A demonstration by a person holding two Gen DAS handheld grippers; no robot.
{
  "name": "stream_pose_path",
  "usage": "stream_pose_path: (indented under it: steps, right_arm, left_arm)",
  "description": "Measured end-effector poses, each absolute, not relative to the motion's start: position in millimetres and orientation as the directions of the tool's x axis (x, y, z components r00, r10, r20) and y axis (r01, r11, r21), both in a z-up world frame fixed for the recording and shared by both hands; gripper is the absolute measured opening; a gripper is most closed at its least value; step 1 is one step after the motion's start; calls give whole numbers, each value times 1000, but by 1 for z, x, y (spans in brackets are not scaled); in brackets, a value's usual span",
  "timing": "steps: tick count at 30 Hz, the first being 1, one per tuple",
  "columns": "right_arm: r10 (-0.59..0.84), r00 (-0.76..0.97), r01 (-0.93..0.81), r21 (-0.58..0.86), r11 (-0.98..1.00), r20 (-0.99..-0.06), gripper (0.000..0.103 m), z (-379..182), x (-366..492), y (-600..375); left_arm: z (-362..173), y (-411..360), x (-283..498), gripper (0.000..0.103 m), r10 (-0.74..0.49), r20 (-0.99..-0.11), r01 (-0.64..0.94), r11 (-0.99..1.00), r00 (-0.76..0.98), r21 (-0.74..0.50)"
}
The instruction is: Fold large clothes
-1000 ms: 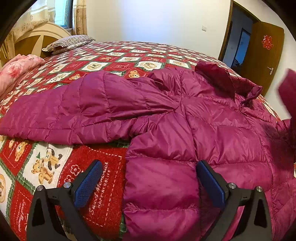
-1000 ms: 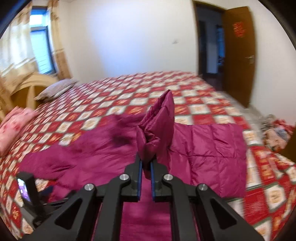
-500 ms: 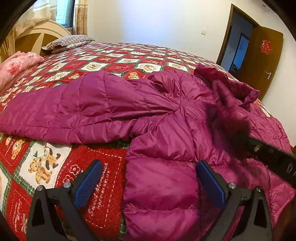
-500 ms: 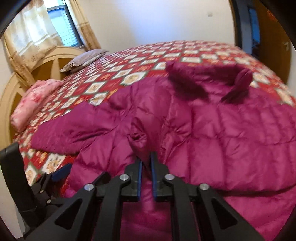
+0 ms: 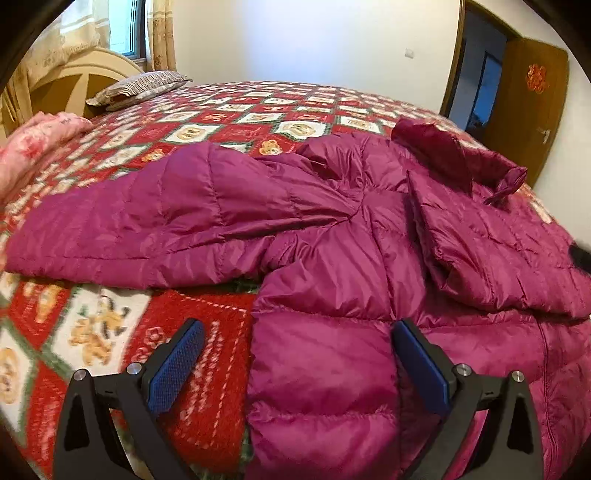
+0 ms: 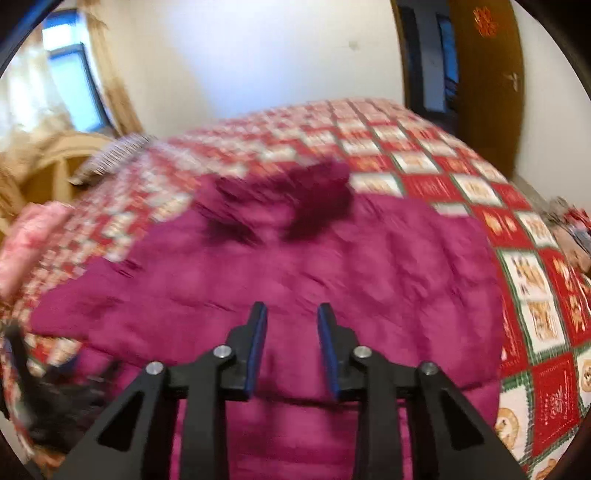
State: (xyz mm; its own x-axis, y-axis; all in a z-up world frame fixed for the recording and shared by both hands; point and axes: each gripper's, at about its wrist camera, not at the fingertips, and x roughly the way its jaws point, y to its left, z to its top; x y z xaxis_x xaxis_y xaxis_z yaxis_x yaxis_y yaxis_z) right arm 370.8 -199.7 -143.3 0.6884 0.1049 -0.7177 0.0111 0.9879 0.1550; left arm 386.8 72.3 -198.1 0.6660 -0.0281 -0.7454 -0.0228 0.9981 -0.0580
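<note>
Lying spread across the red patchwork bedspread [image 5: 207, 314], the magenta down jacket [image 5: 332, 258] has one sleeve stretched to the left and another folded over its front. The left gripper [image 5: 295, 365] has its jaws spread wide above the jacket's lower edge, grasping nothing. The right gripper [image 6: 291, 343] has just been opening its jaws, with nothing between them; that view is blurred.

A home bedroom is shown: a bed [image 5: 229, 122] covered by a patterned quilt [image 5: 207, 317], a pillow [image 5: 140, 86], a curtained window [image 5: 129, 29] and a wooden door [image 5: 532, 96].
</note>
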Motion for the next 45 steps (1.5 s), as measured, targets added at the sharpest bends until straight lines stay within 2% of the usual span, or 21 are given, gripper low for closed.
stream_pose_path:
  steps: [4,7,9,11,14,18,22,24,34,37,41,43,45]
  right_arm:
    - [132,623,8,175,985,-771,30,-181,376,-199]
    - [109,635,-12,131,991,-765,30,-179,377,-190]
    - [137,623,-14,164,986,-770,30,-170,376,-192]
    - [165,658,-4,216,976,-735,30,-154,375,-207]
    - [36,725,69,125,990,-688,30,-127,378,-225]
    - [-180,711,189,-61,980,-680,30,-127,407,-249]
    - [-220,655,232,-84,969,-723,30,-159,424,-267]
    - [-209,642,232,-73,970,-738,30,-178,423,-271]
    - [-201,663,233,-56,971,-721,31,-182,417,-270]
    - [-230,661,244,-85,966,-714,36,-181,417,-266]
    - [-230,665,245,-83,966,-710,41,-181,416,-266]
    - [-225,668,245,-76,967,-709,45,-181,415,-267]
    - [-222,670,245,-72,967,-709,54,-181,415,-268]
  left_arm:
    - [-156,59,370,102,-54,-689,30,998,722,-47]
    - [-123,38,378,102,-48,-640,53,999,767,-12]
    - [-115,21,394,102,-30,-631,57,998,775,23]
    - [-119,7,414,102,14,-633,28,998,774,55]
    - [-139,-9,439,102,80,-664,-10,994,743,108]
    - [-168,-18,462,102,163,-702,-69,985,693,161]
    - [-195,-20,469,102,180,-715,-75,982,676,176]
    - [-200,-19,475,102,162,-735,-64,985,658,161]
    - [-205,-12,479,102,103,-756,-59,995,647,85]
    - [-194,-2,470,102,60,-756,-49,998,652,36]
    - [-162,48,431,102,42,-690,-112,992,723,-57]
    - [-150,88,417,102,82,-676,-178,981,732,-74]
    - [-140,143,402,102,187,-656,-308,949,731,-73]
